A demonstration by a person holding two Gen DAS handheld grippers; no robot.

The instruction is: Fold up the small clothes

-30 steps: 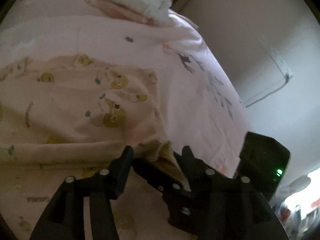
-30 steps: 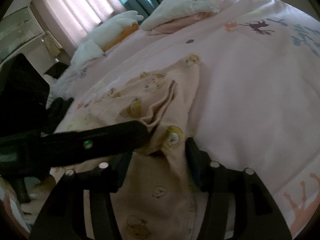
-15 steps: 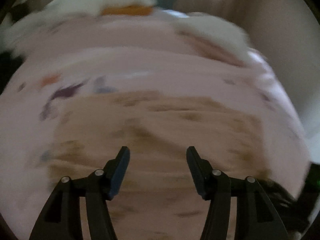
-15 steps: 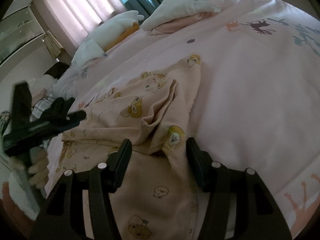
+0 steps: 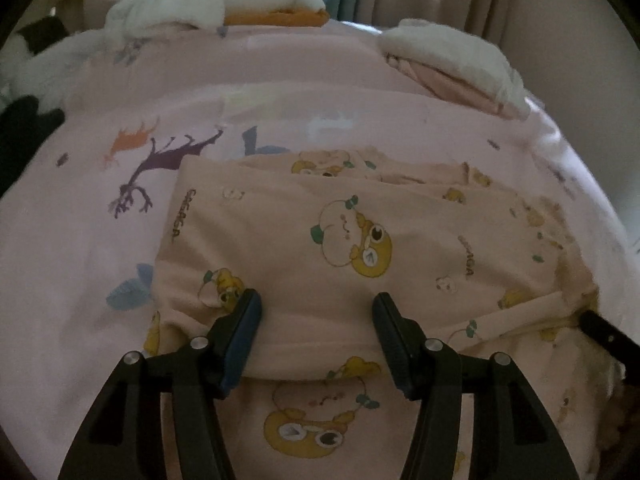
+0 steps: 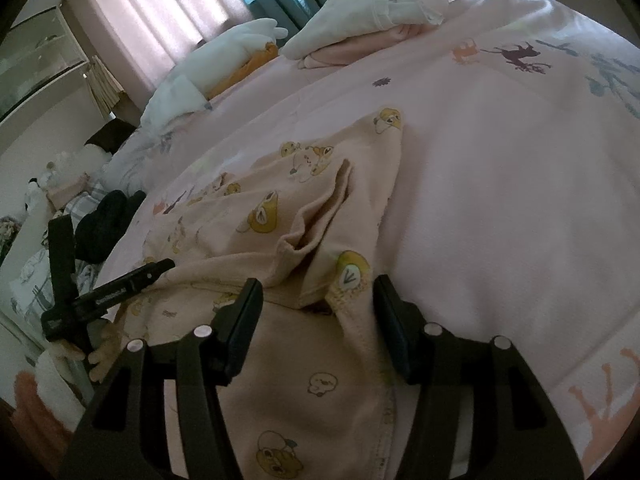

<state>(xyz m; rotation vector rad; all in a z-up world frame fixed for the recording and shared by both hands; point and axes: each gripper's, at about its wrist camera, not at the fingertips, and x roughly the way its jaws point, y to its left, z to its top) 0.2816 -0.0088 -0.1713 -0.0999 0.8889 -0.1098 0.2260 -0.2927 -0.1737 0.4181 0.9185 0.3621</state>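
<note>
garment (image 5: 360, 240), peach w/ duck print, lies partly folded on pink bedspread (image 5: 100, 240). left gripper (image 5: 316, 320) jaws abt half open, over folded edge, holding nothing; jaws just opened wider. right gripper (image 6: 318, 308) abt half open, hem corner between pads, can't tell if pinched. white pile (image 6: 372, 12) far side.

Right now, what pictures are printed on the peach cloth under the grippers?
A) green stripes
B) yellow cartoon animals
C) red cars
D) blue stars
B: the peach cloth lying on the pink bedspread is covered with little yellow cartoon animals, like the one near its middle.
</note>
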